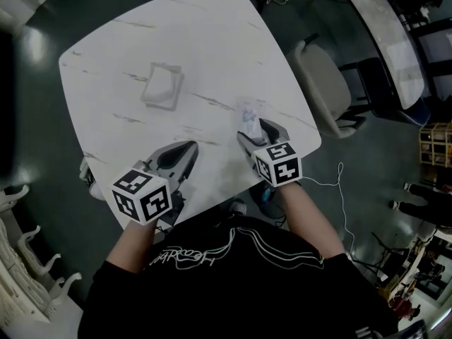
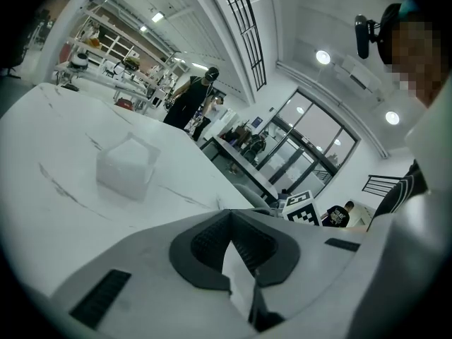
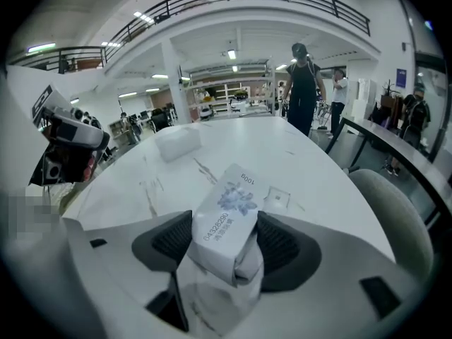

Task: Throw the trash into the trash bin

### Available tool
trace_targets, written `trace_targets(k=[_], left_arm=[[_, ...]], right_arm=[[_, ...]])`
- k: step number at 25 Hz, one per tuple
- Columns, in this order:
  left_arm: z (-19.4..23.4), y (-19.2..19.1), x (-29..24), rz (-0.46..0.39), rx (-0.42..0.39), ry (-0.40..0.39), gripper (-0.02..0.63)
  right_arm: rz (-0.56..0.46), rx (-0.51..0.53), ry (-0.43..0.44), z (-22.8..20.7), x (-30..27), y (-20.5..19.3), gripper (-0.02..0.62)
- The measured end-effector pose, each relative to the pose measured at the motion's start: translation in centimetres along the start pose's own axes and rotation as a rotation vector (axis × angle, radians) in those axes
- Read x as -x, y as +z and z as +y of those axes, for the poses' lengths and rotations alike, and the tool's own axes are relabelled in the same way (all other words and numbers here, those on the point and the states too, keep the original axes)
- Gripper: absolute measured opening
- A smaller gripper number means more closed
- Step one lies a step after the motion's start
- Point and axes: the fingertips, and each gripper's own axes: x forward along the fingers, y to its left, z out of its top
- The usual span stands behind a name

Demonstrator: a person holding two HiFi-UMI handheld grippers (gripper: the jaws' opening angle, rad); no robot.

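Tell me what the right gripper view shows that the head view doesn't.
Only the right gripper view: printed digits on the small white tissue pack with a blue flower print, and people standing in the background. Only the head view: the person's black shirt and the dark floor. Both: that pack between the right tongs, the white marble-pattern table and the white square container.

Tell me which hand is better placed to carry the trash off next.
Right. The right tongs already have the tissue pack clasped between their pads. The left tongs are shut and empty, lying on the table well to the side of the pack.
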Motion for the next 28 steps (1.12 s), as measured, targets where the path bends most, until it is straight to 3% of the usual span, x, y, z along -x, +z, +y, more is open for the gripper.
trace_targets(k=[14,28], left_arm=[[0.1,0.0,0.9,-0.019,0.001,0.051,0.005],[-7.6,-3.2,1.0,-0.04,-0.032,0.071,0.005]], right_arm=[[-0.05,-0.029,0.025,-0.2,1.5,0.2,0.308],[-0.196,-0.02,0.05,-0.9,9.3,0.6,0.308]])
